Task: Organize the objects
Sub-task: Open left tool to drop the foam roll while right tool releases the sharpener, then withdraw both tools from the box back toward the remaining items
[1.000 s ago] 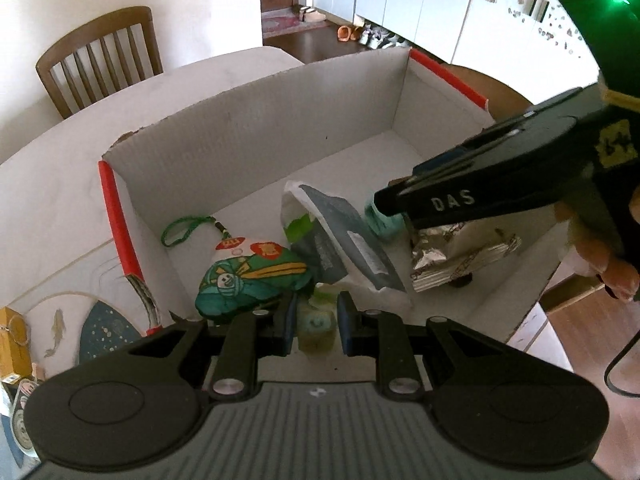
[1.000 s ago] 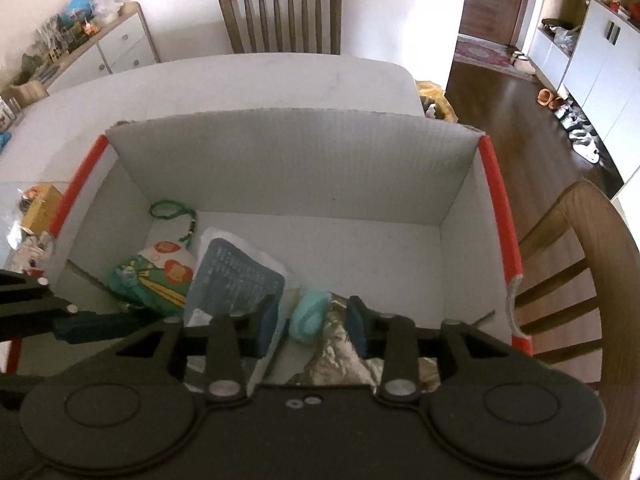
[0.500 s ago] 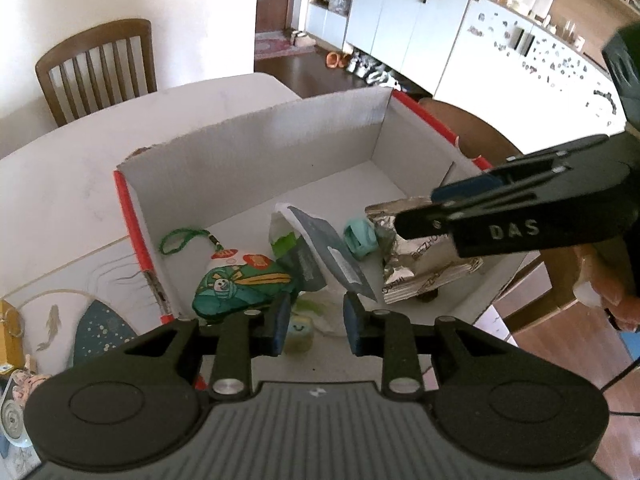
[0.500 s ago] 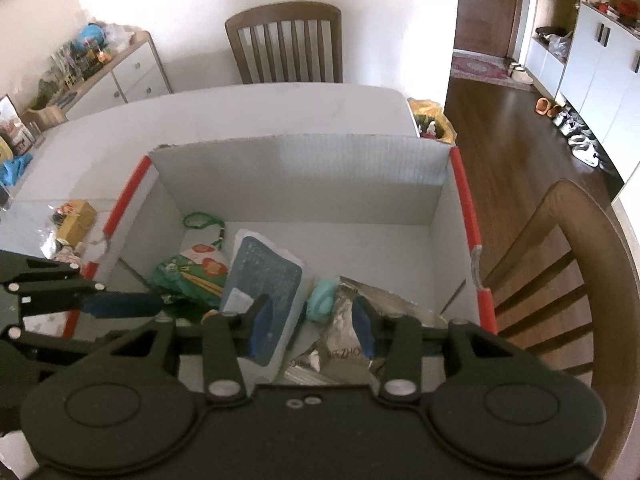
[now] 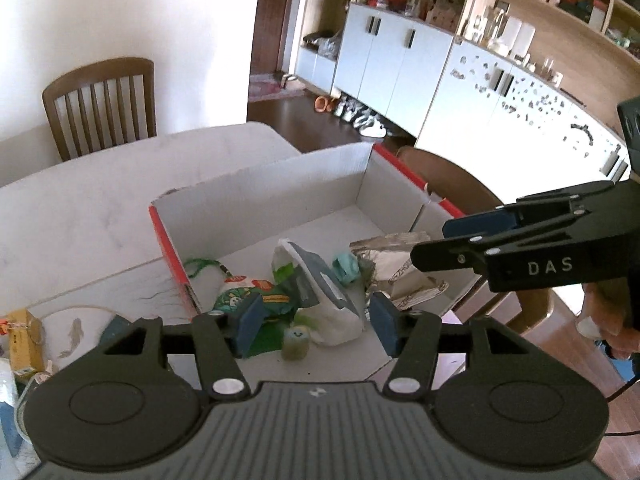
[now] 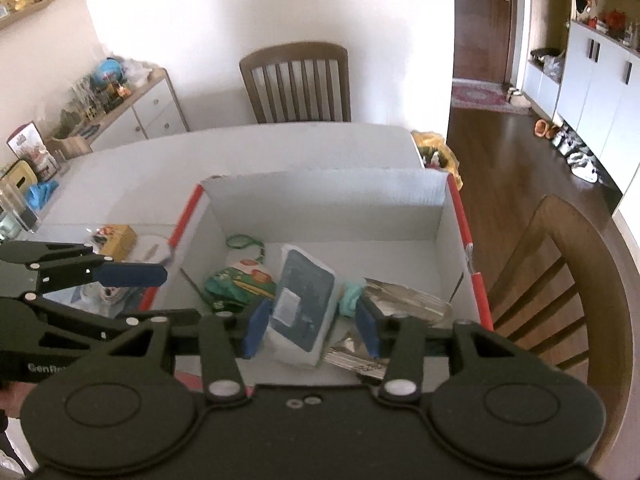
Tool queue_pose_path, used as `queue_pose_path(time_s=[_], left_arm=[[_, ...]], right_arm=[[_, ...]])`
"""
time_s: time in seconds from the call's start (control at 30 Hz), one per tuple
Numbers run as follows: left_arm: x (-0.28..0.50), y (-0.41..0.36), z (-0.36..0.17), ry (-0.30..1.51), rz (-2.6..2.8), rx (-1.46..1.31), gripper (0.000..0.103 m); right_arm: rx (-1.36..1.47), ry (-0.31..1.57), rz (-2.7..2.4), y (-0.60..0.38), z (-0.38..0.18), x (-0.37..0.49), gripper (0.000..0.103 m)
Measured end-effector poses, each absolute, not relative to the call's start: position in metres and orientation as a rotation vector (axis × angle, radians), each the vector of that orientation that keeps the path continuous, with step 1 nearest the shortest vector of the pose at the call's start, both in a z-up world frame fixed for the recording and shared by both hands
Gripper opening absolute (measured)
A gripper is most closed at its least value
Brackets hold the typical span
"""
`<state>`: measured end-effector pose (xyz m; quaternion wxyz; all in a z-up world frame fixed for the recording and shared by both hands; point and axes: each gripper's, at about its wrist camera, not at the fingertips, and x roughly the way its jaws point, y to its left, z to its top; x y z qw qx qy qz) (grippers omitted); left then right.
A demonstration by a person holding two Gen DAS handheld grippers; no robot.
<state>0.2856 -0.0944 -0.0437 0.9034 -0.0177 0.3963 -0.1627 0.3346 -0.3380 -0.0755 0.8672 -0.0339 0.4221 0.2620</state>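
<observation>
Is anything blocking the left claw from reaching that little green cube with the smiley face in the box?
Nothing visible does. The left claw hangs open above the box, and the green cube sits uncovered on the floor between its fingers. The white pouch only lies beside it.

We count one cardboard box (image 6: pixel 400 196) holding five things: one green pouch (image 6: pixel 236 284), one blue-grey packet (image 6: pixel 306 300), one teal item (image 6: pixel 348 296), one foil bag (image 6: pixel 408 300), one small green cube (image 5: pixel 295 344).

left gripper (image 5: pixel 314 330) fingers spread, empty, right gripper (image 6: pixel 311 328) likewise
</observation>
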Motion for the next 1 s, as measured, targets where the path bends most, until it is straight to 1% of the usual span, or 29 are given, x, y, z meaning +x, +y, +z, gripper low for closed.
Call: queue_pose_path(time_s=[0.03,0.13,0.2,0.27,0.3,0.33,0.43,0.47,0.5,0.57,0.63,0.67,0.73,0.93,0.97,1.0], left_arm=[[0.283,-0.092,-0.041,0.811,-0.334,-0.036,0.058],[0.275,-0.082,-0.035,0.788,-0.338,-0.043,0.058],[0.270,-0.075,-0.032,0.778,-0.334,-0.048,0.063],[0.265,-0.067,-0.029,0.765,-0.334,-0.050,0.065],[0.263,-0.063,-0.027,0.763,-0.330,-0.048,0.066],[0.261,-0.060,-0.026,0.761,-0.328,-0.048,0.066],[0.253,-0.050,-0.021,0.746,-0.332,-0.058,0.066],[0.250,-0.047,-0.020,0.740,-0.331,-0.055,0.070],[0.247,-0.043,-0.018,0.734,-0.332,-0.052,0.075],[0.241,-0.034,-0.015,0.725,-0.332,-0.055,0.079],[0.236,-0.024,-0.014,0.721,-0.328,-0.064,0.079],[0.233,-0.018,-0.013,0.720,-0.326,-0.068,0.079],[0.228,-0.007,-0.013,0.715,-0.316,-0.074,0.084],[0.214,0.028,-0.015,0.701,-0.275,-0.083,0.087],[0.213,0.034,-0.015,0.698,-0.273,-0.089,0.093],[0.210,0.039,-0.016,0.694,-0.267,-0.095,0.102]], right_arm=[[-0.065,0.875,0.549,-0.337,-0.073,0.331,0.054],[-0.047,0.848,0.541,-0.335,-0.065,0.321,0.060],[-0.034,0.840,0.535,-0.333,-0.062,0.315,0.063],[-0.032,0.829,0.524,-0.330,-0.060,0.308,0.064],[-0.033,0.825,0.520,-0.328,-0.059,0.305,0.066],[-0.030,0.822,0.519,-0.325,-0.058,0.302,0.070],[-0.017,0.813,0.512,-0.319,-0.056,0.294,0.075],[-0.010,0.811,0.512,-0.316,-0.055,0.290,0.077],[-0.003,0.809,0.512,-0.313,-0.055,0.288,0.080],[0.007,0.798,0.502,-0.307,-0.053,0.282,0.085],[0.013,0.787,0.492,-0.299,-0.052,0.275,0.092],[0.017,0.783,0.488,-0.295,-0.052,0.271,0.094],[0.029,0.773,0.491,-0.288,-0.052,0.265,0.101],[0.026,0.771,0.503,-0.257,-0.056,0.249,0.102],[0.020,0.774,0.506,-0.252,-0.058,0.246,0.102],[0.011,0.776,0.506,-0.245,-0.059,0.243,0.102]])
